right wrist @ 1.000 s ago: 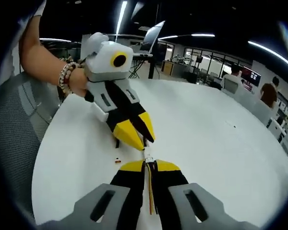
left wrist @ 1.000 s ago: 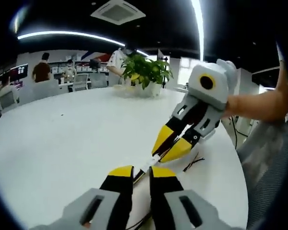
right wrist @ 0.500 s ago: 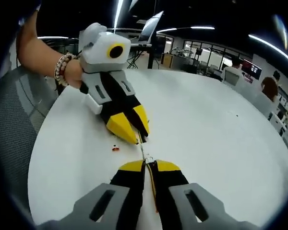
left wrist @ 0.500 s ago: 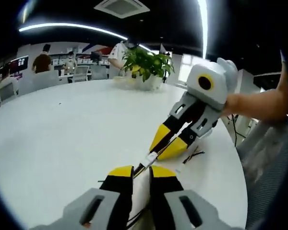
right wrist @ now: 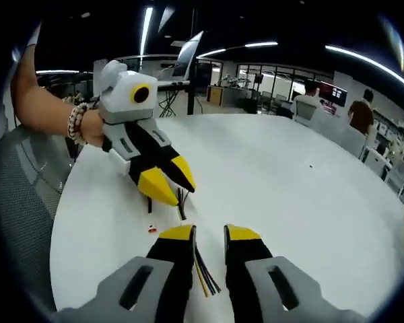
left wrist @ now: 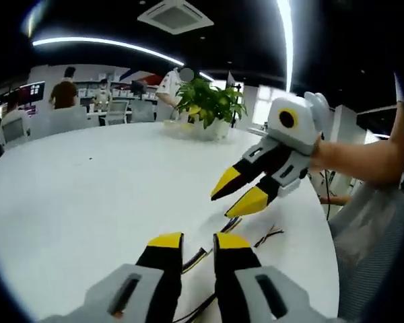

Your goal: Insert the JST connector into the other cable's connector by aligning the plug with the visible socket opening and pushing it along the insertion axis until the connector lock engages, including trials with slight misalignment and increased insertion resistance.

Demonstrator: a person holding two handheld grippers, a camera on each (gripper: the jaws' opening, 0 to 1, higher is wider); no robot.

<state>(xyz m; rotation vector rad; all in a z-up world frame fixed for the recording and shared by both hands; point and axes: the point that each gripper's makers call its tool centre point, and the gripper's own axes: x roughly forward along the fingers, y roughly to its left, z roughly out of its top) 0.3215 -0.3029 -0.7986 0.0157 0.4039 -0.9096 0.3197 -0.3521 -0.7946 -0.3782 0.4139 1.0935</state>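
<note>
White table (left wrist: 87, 202), loose cables (right wrist: 203, 272) between open claws (right wrist: 209, 232), potted plant (left wrist: 209, 108).

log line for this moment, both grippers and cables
left hand-held gripper: open | right hand-held gripper: open | cables: on table, unheld | phase: released

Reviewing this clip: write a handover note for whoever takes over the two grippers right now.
Left gripper: open, holding nothing, above the thin multicoloured cable wires lying on the white round table.
Right gripper: open, empty, with wires on the table between its jaws.
Done: unclear. The connectors are too small to tell whether they are mated.
Left: probably regrip both cable ends, check the lock and push home if loose.
A small red piece lies on the table nearby.
</note>
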